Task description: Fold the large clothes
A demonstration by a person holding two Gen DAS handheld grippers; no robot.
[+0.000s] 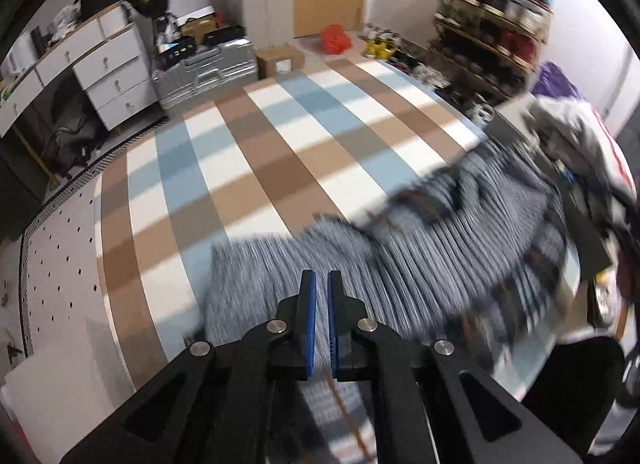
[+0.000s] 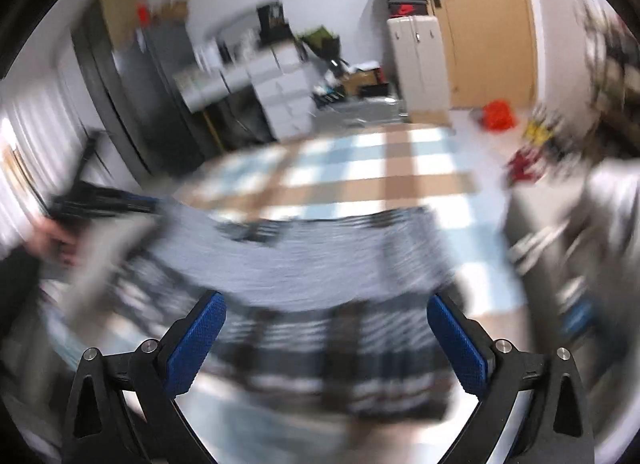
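Observation:
A grey-blue knitted garment [image 1: 440, 248] with dark patterned bands lies across the checked blue, brown and white cloth [image 1: 280, 152], blurred by motion. My left gripper [image 1: 322, 276] is shut on the garment's near edge, and fabric shows in the slit between its blue pads. In the right wrist view the garment [image 2: 320, 260] spreads below my right gripper [image 2: 326, 304], whose blue pads stand wide apart with nothing between them. At the left of that view the left gripper [image 2: 148, 204] holds the garment's corner raised, with a hand [image 2: 52, 236] behind it.
White drawers [image 1: 108, 76], a silver case [image 1: 208, 68] and a cardboard box [image 1: 280, 60] stand beyond the cloth's far edge. A loaded shelf [image 1: 492, 24] stands at the far right, and a pile of other clothes [image 1: 580, 132] sits below it.

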